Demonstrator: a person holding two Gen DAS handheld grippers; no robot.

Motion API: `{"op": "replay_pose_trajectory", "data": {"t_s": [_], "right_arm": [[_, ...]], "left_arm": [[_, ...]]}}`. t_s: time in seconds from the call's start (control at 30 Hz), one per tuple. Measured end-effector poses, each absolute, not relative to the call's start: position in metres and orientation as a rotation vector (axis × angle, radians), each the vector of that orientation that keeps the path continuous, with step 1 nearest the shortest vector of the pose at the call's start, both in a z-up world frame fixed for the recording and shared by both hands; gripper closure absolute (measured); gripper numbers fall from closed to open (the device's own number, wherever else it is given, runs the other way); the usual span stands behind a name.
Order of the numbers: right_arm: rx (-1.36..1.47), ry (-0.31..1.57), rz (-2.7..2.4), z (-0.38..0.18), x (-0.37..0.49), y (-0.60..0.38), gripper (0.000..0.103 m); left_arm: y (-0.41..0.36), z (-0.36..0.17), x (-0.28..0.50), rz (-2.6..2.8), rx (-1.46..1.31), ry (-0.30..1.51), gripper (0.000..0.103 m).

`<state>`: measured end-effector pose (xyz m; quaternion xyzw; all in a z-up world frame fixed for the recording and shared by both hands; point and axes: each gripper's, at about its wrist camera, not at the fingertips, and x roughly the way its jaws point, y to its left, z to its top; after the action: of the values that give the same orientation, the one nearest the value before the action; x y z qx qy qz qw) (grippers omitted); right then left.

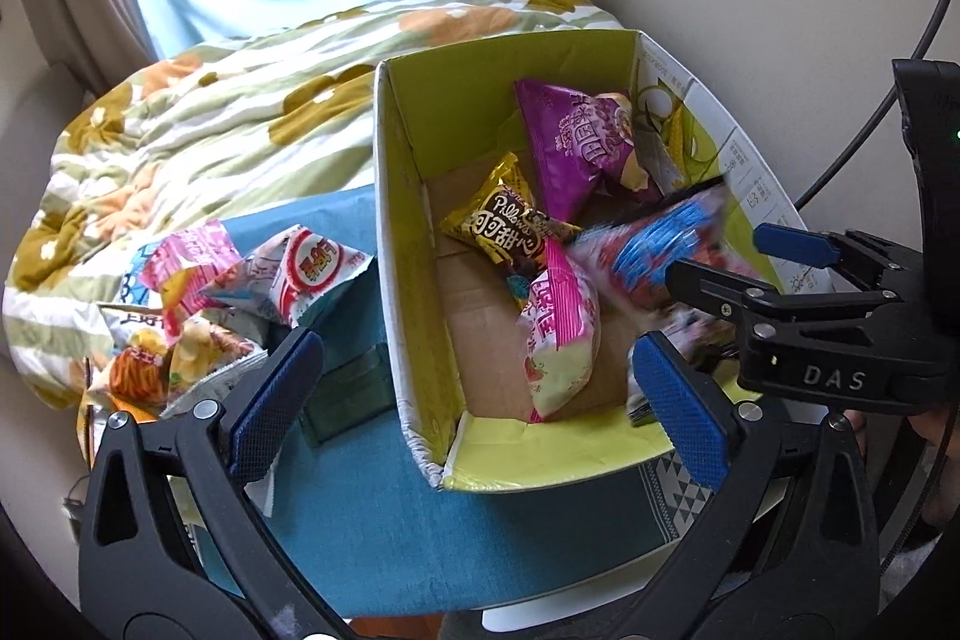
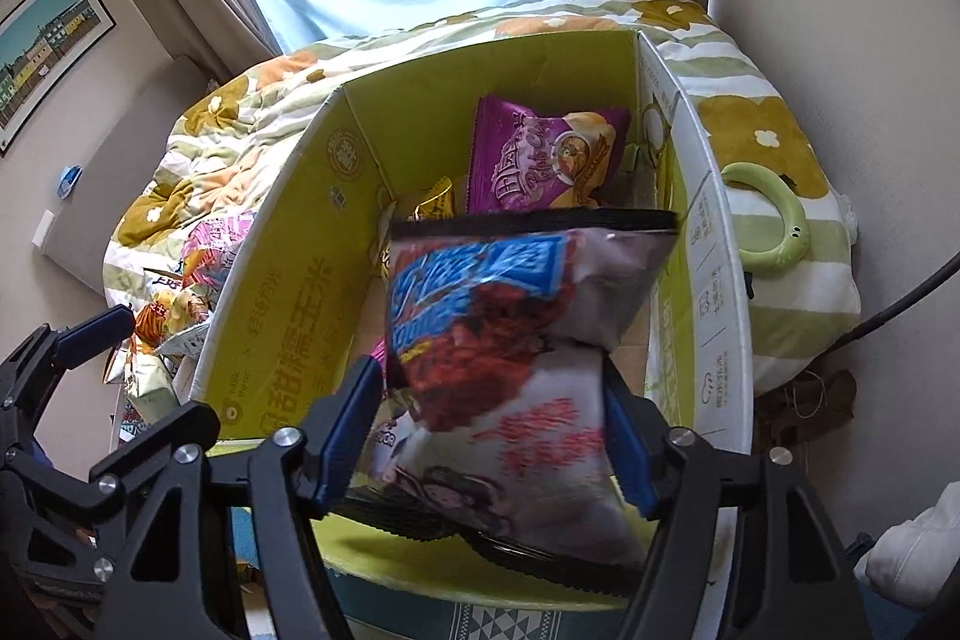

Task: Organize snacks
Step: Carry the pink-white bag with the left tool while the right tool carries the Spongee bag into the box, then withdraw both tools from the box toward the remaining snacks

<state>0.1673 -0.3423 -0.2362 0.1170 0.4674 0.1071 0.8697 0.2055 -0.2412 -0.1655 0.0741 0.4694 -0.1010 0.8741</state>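
A cardboard box [image 1: 408,280] [image 2: 288,280] with a yellow-green inside stands on a blue cloth [image 1: 420,532]. In it lie a purple chip bag [image 1: 570,136] [image 2: 540,160], a yellow Pillows bag [image 1: 498,220] and a pink-and-white bag [image 1: 558,322]. My right gripper [image 2: 486,370] [image 1: 720,253] hangs over the box's near right part. A blurred blue, red and white snack bag [image 2: 498,304] [image 1: 648,250] sits loose between its parted jaws, overlapping a white bag with red print [image 2: 540,448]. My left gripper [image 1: 474,340] stands wide open and empty, straddling the box's near left wall.
Several snack bags [image 1: 240,292] [image 2: 174,304] are piled on the cloth left of the box, by a dark green case [image 1: 348,394]. Behind lies a flowered quilt [image 1: 210,112] with a pale green ring-shaped object [image 2: 774,220] on it. Walls and curtains close in around.
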Motion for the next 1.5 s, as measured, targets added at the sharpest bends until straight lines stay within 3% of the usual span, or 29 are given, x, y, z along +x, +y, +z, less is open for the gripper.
{"op": "replay_pose_trajectory", "data": {"t_s": [0.03, 0.07, 0.2, 0.47, 0.93, 1.5], "right_arm": [[0.242, 0.957, 0.218, -0.236, 0.165, -0.343, 0.009], [0.236, 0.935, 0.208, -0.235, 0.162, -0.344, 0.001], [0.211, 0.866, 0.168, -0.231, 0.149, -0.344, 0.0], [0.263, 0.909, 0.166, -0.228, 0.135, -0.355, 0.0], [0.179, 0.84, 0.267, -0.181, 0.106, -0.352, 0.0], [0.154, 0.77, 0.505, -0.146, 0.105, -0.231, 0.0]], "left_arm": [[-0.24, -0.166, 0.205, -0.211, 0.149, 0.98, 0.001], [-0.24, -0.166, 0.204, -0.211, 0.143, 0.981, 0.001], [-0.24, -0.167, 0.2, -0.21, 0.134, 0.983, 0.001], [-0.24, -0.159, 0.188, -0.21, 0.093, 0.966, 0.001], [-0.217, -0.106, 0.141, -0.127, 0.022, 0.857, 0.001], [-0.063, -0.085, 0.094, 0.101, -0.062, 0.803, 0.001]]}}
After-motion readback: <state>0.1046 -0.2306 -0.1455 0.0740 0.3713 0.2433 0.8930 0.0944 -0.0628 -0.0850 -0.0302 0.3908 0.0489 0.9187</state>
